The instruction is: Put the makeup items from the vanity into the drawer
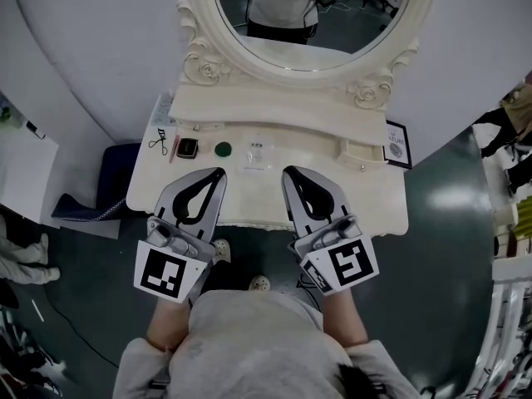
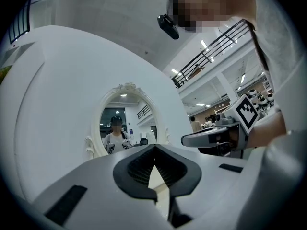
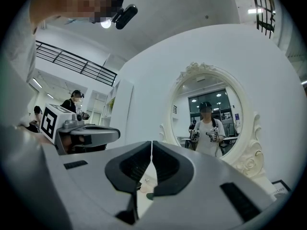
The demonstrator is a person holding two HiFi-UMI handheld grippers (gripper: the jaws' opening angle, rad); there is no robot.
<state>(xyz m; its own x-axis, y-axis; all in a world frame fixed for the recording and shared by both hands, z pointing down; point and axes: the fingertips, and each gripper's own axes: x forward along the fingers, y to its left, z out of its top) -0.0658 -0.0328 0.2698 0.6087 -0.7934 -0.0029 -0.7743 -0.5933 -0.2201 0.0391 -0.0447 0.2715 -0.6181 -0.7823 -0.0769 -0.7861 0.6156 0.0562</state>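
Makeup items sit in a left-right row at the back-left of the cream vanity desk (image 1: pixel 378 191): black eyelash curler (image 1: pixel 158 142), slim pink pencil (image 1: pixel 174 149) w/ long axis running near-far, gold-rimmed square compact (image 1: pixel 188 149), dark green round pot (image 1: pixel 222 149), clear packet (image 1: pixel 256 153). Only the head view shows them clearly; the gripper views show the white oval mirror (image 3: pixel 211 114). L gripper (image 1: pixel 218 171) and R gripper (image 1: pixel 288 171) hover just in front of the row, jaws fully closed, nothing held.

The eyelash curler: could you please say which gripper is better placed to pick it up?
Likely left: the left gripper sits nearer the eyelash curler at the left end of the vanity; the right gripper is farther.
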